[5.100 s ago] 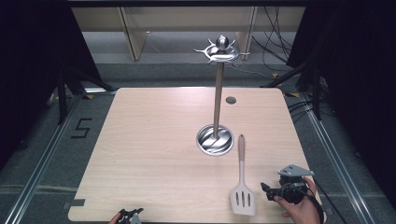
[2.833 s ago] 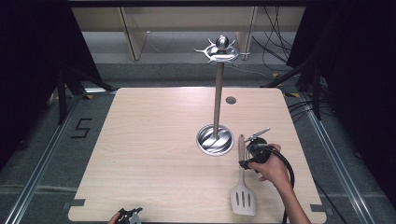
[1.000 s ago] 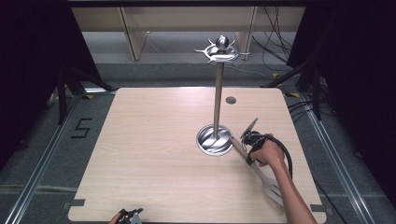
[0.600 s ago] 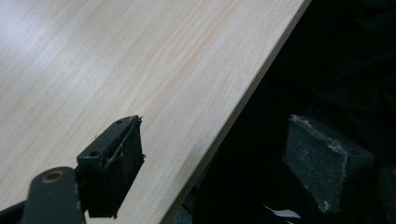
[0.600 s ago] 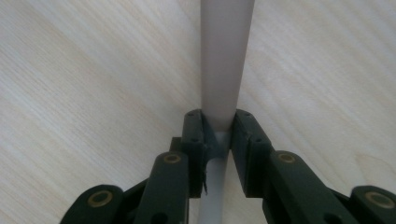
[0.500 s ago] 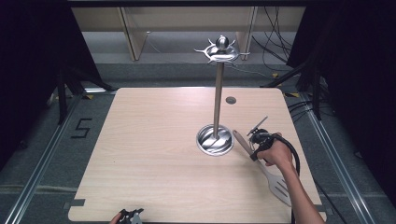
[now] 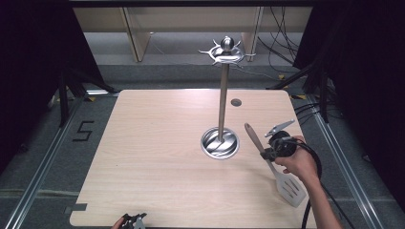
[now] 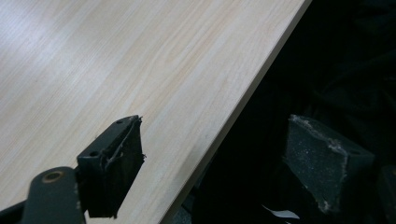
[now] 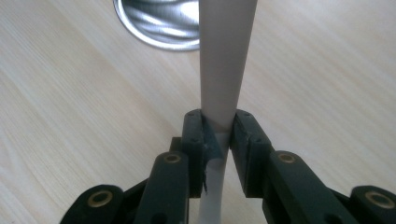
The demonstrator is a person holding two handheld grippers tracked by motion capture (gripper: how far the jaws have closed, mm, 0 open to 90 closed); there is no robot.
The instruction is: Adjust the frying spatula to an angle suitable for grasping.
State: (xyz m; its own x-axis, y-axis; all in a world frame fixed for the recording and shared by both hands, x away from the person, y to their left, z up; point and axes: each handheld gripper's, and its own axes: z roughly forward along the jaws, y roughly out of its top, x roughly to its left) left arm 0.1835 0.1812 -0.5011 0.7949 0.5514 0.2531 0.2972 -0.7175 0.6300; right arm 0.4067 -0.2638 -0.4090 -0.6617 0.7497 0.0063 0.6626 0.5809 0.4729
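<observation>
Since the earlier frame, right hand-held gripper [image 7: 267, 153] has clamped mid-handle on the wood-handled slotted metal spatula [image 7: 290, 187], swung it, blade trailing behind. Light, stiff, blade-heavy; may pivot. Left hand-held gripper [image 8: 219, 154] apart.

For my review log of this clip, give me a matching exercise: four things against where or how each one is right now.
1 spatula
2 right gripper
3 left gripper
4 utensil stand

A open at the table's near edge
B upright, mid-table
C shut on a handle
D slotted blade near the table's right corner

Pairs: 1-D, 2-C, 3-A, 4-B
</observation>
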